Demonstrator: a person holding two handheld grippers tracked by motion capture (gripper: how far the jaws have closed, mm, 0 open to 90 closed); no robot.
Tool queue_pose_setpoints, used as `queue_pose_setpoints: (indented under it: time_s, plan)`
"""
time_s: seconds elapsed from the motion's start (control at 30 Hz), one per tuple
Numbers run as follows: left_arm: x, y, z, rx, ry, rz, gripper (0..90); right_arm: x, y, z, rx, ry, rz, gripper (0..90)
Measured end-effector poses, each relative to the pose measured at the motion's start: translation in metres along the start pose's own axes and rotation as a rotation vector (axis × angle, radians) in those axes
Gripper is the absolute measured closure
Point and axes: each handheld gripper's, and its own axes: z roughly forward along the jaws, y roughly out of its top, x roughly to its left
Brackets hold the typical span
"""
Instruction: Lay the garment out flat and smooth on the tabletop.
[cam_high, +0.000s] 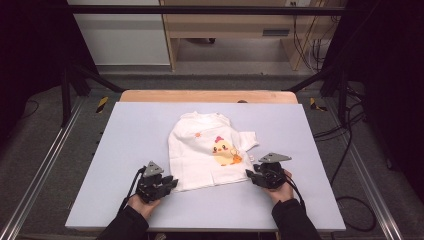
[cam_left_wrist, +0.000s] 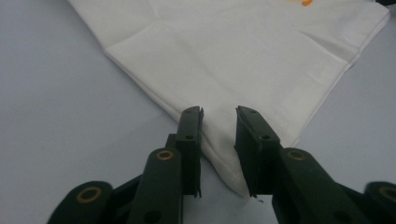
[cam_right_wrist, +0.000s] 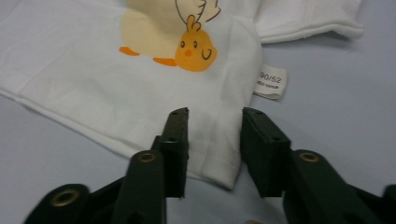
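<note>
Two black grippers sit at the near edge of a small white cotton T-shirt (cam_high: 207, 152) with a yellow chick picture (cam_high: 223, 151) on its front. The shirt lies flat in the middle of a pale grey table top (cam_high: 125, 145), with its neck at the far end and its bottom hem at the near end.

The left gripper (cam_high: 170, 182) is at the near left corner of the shirt. In the left gripper view, the left gripper (cam_left_wrist: 218, 140) has its jaws apart, and the corner of the white shirt (cam_left_wrist: 224, 60) lies in the gap between them. The jaws are not squeezing the cloth.

The right gripper (cam_high: 250, 174) is at the near right corner of the shirt. In the right gripper view, the right gripper (cam_right_wrist: 215, 140) also has its jaws apart, one on each side of the stitched hem corner of the shirt (cam_right_wrist: 93, 88). Just past that corner, a little white size tag (cam_right_wrist: 271, 81) sticks out from the side seam onto the table. A small orange chick (cam_right_wrist: 194, 49) is printed beside the big yellow one.

A hand holds each gripper, and dark sleeves (cam_high: 295, 222) come in from the near side. A short sleeve of the shirt (cam_high: 247, 141) points to the right.
</note>
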Motion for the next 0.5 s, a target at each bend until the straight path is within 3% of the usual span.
queue_pose_setpoints:
  time_s: [0.17,0.27,0.5]
  plan:
    - [-0.001,0.0,0.0,0.006,-0.002,-0.001,84.5,0.002,0.0,-0.001,0.005,0.028,0.0,81.4]
    - [-0.001,0.0,-0.001,0.0,-0.011,-0.004,86.5,0.003,0.001,-0.003,0.009,0.033,0.002,83.3]
    - [0.006,0.0,-0.021,-0.037,-0.03,-0.019,87.0,0.011,-0.002,-0.021,-0.014,0.066,-0.028,84.3]
